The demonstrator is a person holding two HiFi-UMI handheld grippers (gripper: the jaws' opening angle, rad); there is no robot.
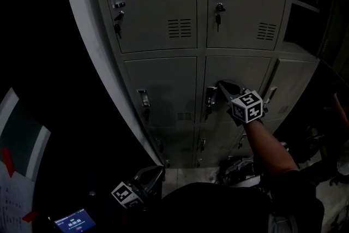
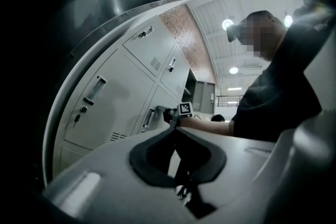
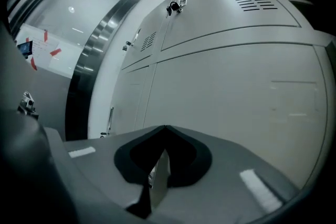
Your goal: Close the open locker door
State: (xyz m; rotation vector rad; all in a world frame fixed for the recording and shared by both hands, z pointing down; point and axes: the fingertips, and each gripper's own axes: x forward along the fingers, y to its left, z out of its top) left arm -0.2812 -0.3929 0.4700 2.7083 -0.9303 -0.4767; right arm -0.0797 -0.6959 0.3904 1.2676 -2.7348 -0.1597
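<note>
Locker door (image 1: 294,87), centre-right of frame, looks ajar; right gripper (image 1: 223,86), jaws together & empty, noses at the panel beside it. Left gripper (image 2: 176,129), jaws also together, hangs bottom left. Thin sheet steel, prob. light & stiff: push near handle edge

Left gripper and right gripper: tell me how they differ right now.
Height: the right gripper is held up on an outstretched arm at the lockers; the left gripper hangs low by the person's body. Nearness: a locker door fills the right gripper's view, while the left gripper sees the lockers from farther off. Shared: both have their fingers shut on nothing.
</note>
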